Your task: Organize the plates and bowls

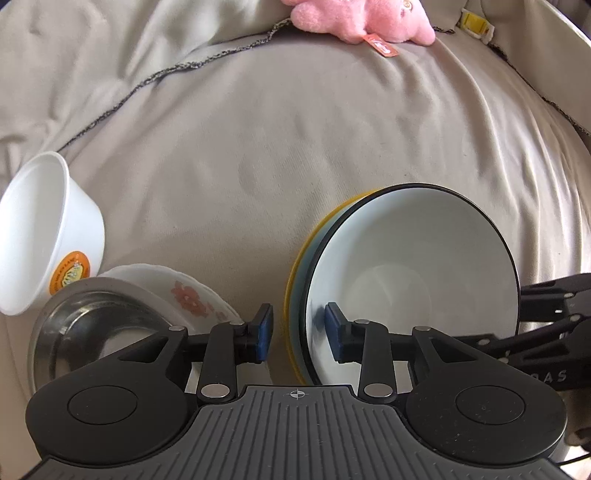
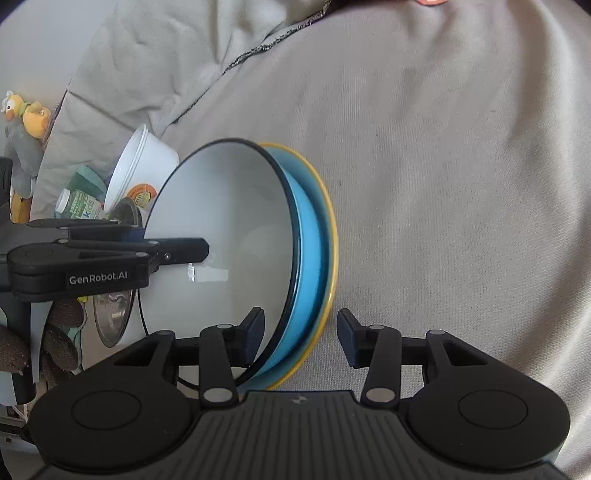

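Observation:
A white bowl with a black rim (image 1: 406, 266) (image 2: 221, 221) sits nested in a blue dish (image 2: 310, 258) on a yellow plate (image 2: 334, 240), all resting on a beige bedsheet. My left gripper (image 1: 299, 332) is open and straddles the near rim of this stack, one pad inside the white bowl and one outside the yellow plate (image 1: 295, 273), with gaps showing. My right gripper (image 2: 301, 336) is open too and straddles the opposite rim, left finger inside the bowl, right finger clear of the plate.
A steel bowl (image 1: 92, 325), a floral white bowl (image 1: 184, 291) and a white plastic tub with an orange label (image 1: 44, 221) (image 2: 144, 166) lie left of the stack. A pink plush toy (image 1: 362, 18) sits at the far edge. A small bottle (image 2: 77, 206) lies beyond the tub.

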`<state>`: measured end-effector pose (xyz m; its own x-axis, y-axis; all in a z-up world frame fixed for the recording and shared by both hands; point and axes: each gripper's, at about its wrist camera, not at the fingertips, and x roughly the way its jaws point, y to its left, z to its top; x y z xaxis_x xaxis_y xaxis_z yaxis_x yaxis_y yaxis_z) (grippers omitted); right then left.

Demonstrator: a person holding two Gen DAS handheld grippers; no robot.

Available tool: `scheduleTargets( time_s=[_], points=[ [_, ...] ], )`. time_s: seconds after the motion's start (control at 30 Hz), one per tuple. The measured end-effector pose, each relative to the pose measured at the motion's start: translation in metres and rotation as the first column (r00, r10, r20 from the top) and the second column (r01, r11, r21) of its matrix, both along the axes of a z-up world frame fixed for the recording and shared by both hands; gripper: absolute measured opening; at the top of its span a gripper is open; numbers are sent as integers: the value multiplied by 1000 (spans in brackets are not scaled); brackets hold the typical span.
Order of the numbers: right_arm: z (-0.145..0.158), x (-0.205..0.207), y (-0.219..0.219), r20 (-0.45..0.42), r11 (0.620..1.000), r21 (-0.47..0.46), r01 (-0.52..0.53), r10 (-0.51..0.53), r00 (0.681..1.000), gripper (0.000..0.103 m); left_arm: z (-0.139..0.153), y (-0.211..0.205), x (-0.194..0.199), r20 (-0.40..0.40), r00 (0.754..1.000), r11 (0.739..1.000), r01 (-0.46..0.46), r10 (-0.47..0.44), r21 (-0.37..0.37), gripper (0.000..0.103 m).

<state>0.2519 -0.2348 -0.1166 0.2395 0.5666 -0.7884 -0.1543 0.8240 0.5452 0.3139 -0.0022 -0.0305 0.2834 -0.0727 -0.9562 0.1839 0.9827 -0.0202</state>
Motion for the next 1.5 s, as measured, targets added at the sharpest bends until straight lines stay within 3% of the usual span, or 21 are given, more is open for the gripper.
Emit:
scheduleTargets(
  time_s=[0.07,0.17,0.23,0.33,0.8,1.03,1.1,1.2,1.3,1.33,1.4,1.43,1.47,1.5],
  points=[
    [-4,-1,5,-7,1000,12,-8,8,1000,43,-3,-4,0,-5,1000,1000,9,-9,-5,33],
    [-4,-2,11,15,999,32,-29,28,999,42,-11,-12,0,-12,999,999,35,-35,24,39],
    [-1,-4,17,48,999,2,-34,33,998,41,-15,-17,-2,-2,998,996,67,-67,59,42],
    [2,-4,20,69,999,-21,-28,30,997,41,-17,-16,-1,-4,998,997,55,-55,51,44],
    [2,28,19,131,998,-51,35,-28,991,40,-12,11,13,31,995,992,-88,91,-90,36],
    [25,22,12,173,981,-181,70,-38,984,41,-5,39,-12,150,975,958,-119,162,-261,37],
    [43,19,12,204,963,-253,91,-39,978,41,0,59,-24,174,961,920,-137,213,-368,37],
    [70,20,24,250,914,-388,122,-23,968,45,10,104,-47,221,926,819,-139,307,-556,37],
    [97,26,45,301,847,-507,162,-2,953,46,22,158,-71,291,864,730,-119,410,-673,37],
    [105,28,54,321,826,-536,173,10,947,46,27,180,-79,305,831,699,-134,465,-702,37],
    [122,37,77,359,784,-589,196,37,932,49,38,216,-82,303,799,695,-188,519,-694,37],
    [128,42,89,368,776,-600,195,51,929,50,42,235,-82,321,780,711,-215,538,-669,37],
    [135,51,107,374,772,-606,189,68,925,50,45,249,-83,341,754,728,-254,561,-637,37],
    [141,57,122,377,773,-608,179,83,922,53,46,268,-83,355,712,732,-324,605,-599,37]
  ],
)
